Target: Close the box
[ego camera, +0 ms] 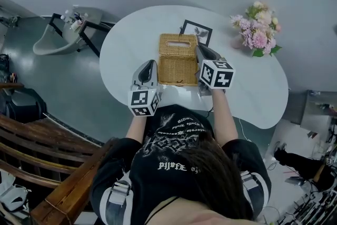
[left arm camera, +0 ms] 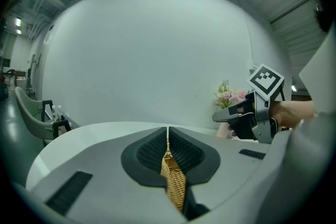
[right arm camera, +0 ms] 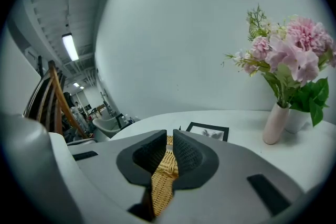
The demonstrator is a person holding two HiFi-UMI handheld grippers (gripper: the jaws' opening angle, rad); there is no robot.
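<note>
A woven wicker box [ego camera: 178, 60] stands in the middle of the white table [ego camera: 253, 92], its woven top with a slot facing up. My left gripper [ego camera: 150, 65] sits at the box's near left corner. In the left gripper view it [left arm camera: 168, 136] is shut on a thin wicker edge [left arm camera: 175, 181]. My right gripper [ego camera: 201, 50] is at the box's right side. In the right gripper view its jaws [right arm camera: 169, 139] stand a little apart, with a strip of wicker [right arm camera: 163, 176] between the pads.
A vase of pink flowers [ego camera: 258, 29] stands at the table's far right, and a framed picture [ego camera: 197, 31] lies just behind the box. A grey chair [ego camera: 63, 34] is off the table's left. A wooden bench [ego camera: 31, 166] is beside the person.
</note>
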